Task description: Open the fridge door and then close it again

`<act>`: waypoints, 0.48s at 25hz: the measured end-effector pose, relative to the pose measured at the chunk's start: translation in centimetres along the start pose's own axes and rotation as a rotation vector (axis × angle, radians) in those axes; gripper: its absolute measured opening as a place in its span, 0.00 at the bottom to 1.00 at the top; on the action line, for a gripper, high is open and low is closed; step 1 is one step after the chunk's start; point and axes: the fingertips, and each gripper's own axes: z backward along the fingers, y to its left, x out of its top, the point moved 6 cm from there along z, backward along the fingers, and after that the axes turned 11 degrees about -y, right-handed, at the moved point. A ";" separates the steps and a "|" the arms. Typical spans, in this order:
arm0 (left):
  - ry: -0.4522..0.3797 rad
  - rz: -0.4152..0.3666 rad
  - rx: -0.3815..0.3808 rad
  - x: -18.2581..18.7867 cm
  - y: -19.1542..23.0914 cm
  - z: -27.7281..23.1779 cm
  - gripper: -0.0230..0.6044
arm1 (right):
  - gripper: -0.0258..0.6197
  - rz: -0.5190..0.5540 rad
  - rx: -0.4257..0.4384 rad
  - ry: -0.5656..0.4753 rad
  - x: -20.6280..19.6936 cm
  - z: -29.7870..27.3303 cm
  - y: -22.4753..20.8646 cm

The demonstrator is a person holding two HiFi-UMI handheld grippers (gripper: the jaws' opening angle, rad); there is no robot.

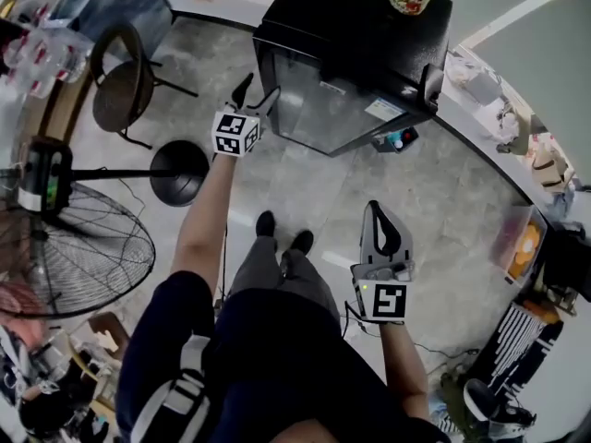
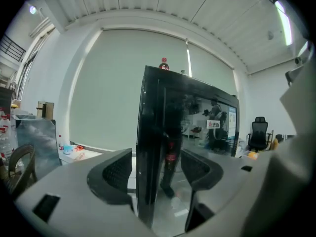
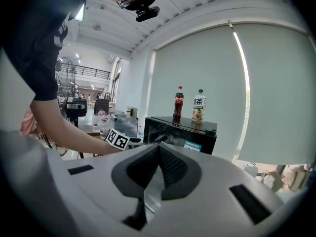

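A black mini fridge (image 1: 355,35) with a glass door (image 1: 337,109) stands on the floor ahead of me, also in the right gripper view as the fridge (image 3: 187,130). My left gripper (image 1: 259,90) is at the door's left edge. In the left gripper view the left gripper (image 2: 158,167) is open, and the dark door edge (image 2: 147,142) stands between its pads without touching either. My right gripper (image 1: 375,209) hangs lower and nearer me, away from the fridge. The right gripper (image 3: 157,149) is shut on nothing. I cannot tell whether the door is ajar.
A cola bottle (image 3: 178,103) and a tea bottle (image 3: 198,106) stand on the fridge top. On the left are a chair (image 1: 125,81), a round stand base (image 1: 178,172) and a floor fan (image 1: 74,247). A cluttered counter (image 1: 480,118) runs along the right. My feet (image 1: 282,233) are before the fridge.
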 end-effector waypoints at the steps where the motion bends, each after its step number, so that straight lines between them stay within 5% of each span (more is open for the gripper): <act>1: 0.002 0.003 -0.005 -0.2 0.2 -0.1 0.52 | 0.07 -0.001 0.001 0.001 -0.1 -0.2 0.1; 12: 0.039 0.047 -0.111 -2.5 2.6 -1.6 0.51 | 0.07 0.000 0.044 -0.005 -1.6 -3.3 1.2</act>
